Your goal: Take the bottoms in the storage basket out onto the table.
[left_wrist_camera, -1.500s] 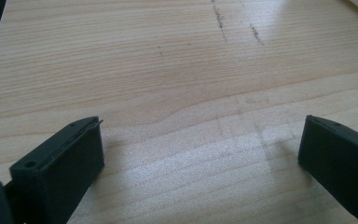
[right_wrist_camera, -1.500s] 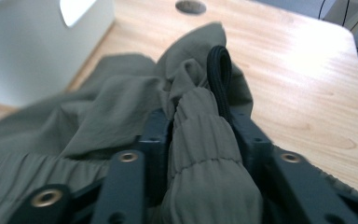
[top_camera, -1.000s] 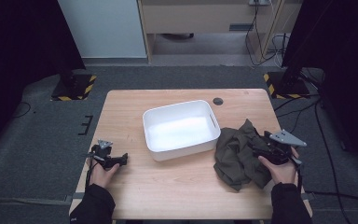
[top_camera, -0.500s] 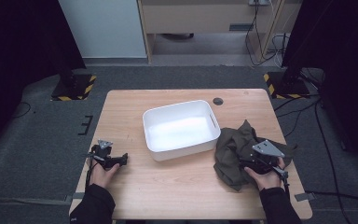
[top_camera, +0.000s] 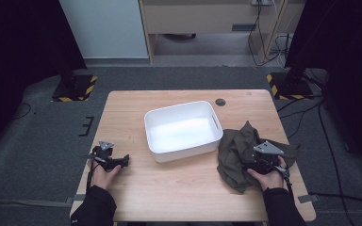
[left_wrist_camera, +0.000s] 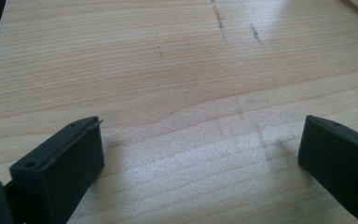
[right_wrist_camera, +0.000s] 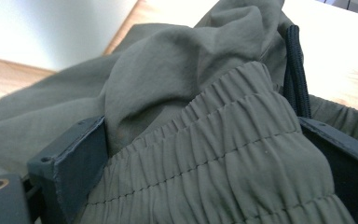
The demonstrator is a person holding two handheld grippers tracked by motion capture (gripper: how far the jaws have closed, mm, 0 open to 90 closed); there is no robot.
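Observation:
An olive-green garment (top_camera: 238,146) lies crumpled on the right side of the wooden table (top_camera: 179,188), beside a white tub (top_camera: 181,107). My right gripper (top_camera: 249,165) is pushed down into the garment. Its jaws have just been opening and stand wide. In the right gripper view the garment's elastic waistband (right_wrist_camera: 214,163) fills the gap of the right gripper (right_wrist_camera: 205,128), and a black drawstring (right_wrist_camera: 296,70) runs by the right jaw. My left gripper (top_camera: 124,161) rests low over the table at the left, open, with bare wood (left_wrist_camera: 168,56) between the jaws of the left gripper (left_wrist_camera: 200,126).
The white tub sits empty in the middle of the table, with a slot handle (top_camera: 215,121) in its right wall. A round cable hole (top_camera: 220,101) is behind it. Dark stands with yellow-black feet (top_camera: 75,89) flank the table on the floor.
My right hand has come down and leftward onto the garment, and its gripper now sits in the folds. The left hand has stayed where it was.

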